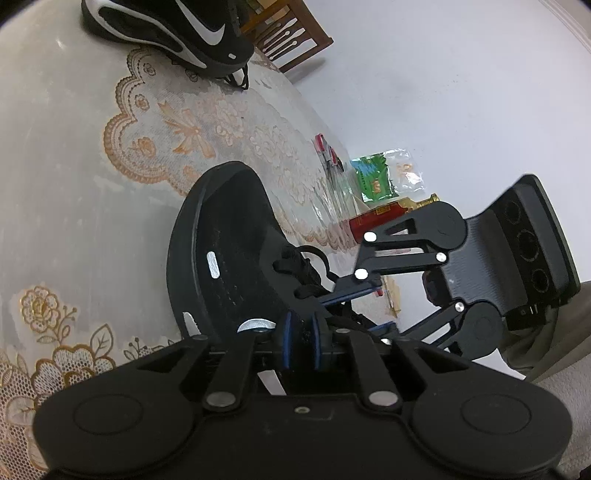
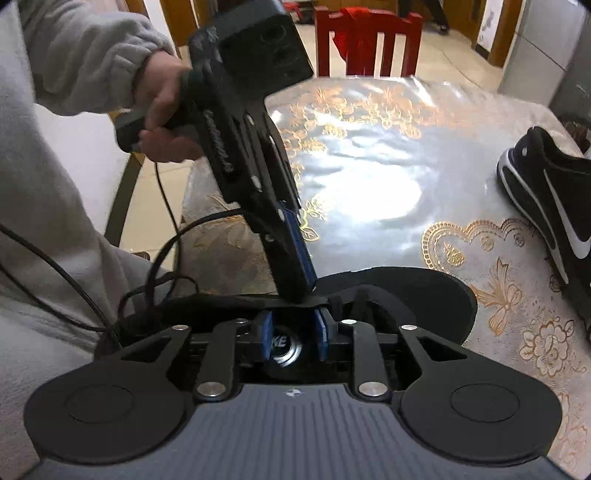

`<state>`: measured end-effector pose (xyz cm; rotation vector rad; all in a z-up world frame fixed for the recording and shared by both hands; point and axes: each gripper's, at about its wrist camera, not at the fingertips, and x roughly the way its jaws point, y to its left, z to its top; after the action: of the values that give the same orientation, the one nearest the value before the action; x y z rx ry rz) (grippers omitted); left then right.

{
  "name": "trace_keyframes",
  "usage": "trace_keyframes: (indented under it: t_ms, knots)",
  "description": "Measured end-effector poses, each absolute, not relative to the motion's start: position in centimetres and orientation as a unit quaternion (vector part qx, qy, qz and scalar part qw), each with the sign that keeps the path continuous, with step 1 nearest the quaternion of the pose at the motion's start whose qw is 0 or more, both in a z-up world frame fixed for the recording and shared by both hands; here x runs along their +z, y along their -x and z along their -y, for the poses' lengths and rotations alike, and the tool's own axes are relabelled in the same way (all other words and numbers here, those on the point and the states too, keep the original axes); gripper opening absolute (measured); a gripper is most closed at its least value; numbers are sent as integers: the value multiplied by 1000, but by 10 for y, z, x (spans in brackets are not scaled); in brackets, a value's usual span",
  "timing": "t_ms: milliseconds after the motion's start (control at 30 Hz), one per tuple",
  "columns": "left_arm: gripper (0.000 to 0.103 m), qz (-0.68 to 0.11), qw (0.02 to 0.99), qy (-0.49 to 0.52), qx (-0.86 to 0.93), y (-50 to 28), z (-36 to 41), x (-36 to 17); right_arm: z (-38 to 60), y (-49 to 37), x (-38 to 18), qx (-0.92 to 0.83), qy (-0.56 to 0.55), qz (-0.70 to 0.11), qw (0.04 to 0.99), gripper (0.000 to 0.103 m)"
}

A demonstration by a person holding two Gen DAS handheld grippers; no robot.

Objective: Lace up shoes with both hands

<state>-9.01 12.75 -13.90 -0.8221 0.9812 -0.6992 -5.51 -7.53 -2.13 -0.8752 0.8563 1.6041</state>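
Mid-lacing: both units are working at the near black sneaker [image 2: 424, 291] at the lower centre of each frame, on the bench [image 2: 369, 166] edge. Left hand-held gripper [image 1: 300, 341] is sitting nearly closed over the tongue area; can't tell if it's pinching the black lace [image 1: 314, 254]. Right hand-held gripper [image 2: 293, 334] is standing slightly apart over the tongue logo, gripping nothing visible. Next move likely needs one unit securing a lace end while the other steadies the eyelet row.

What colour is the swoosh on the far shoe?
White, on the black far shoe; clearest in the left wrist view.

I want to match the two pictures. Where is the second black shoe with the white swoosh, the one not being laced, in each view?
Left wrist: the spare shoe lies at the top left, on the tablecloth.
Right wrist: it is at the right edge.
Shared landmark: the gold heart-shaped lace motif beside it.
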Motion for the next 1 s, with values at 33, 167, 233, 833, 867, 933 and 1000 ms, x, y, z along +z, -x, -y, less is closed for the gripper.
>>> trace_keyframes:
  t_ms: [33,167,233,833,867,933,1000]
  knots:
    - [9,-448,746,376,-319,90,-128,-139,75,54,-22,672,366,-358,534,22]
    - [17,-452,749,373,-310,92,-133,-136,92,54,-16,670,345,-360,550,2]
    - [20,-449,753,372,-306,96,-137,-132,106,40,-14,657,282,-407,568,2]
    - [39,-398,821,312,-266,91,-141,-59,218,-8,93,654,-289,-374,591,3]
    - [40,-397,821,312,-266,91,-140,-57,215,-6,114,668,-265,-353,598,3]
    - [40,-398,824,306,-263,91,-137,-53,211,-3,148,687,-227,-325,609,3]
    - [40,-401,827,297,-259,91,-134,-49,207,3,176,702,-186,-299,619,3]
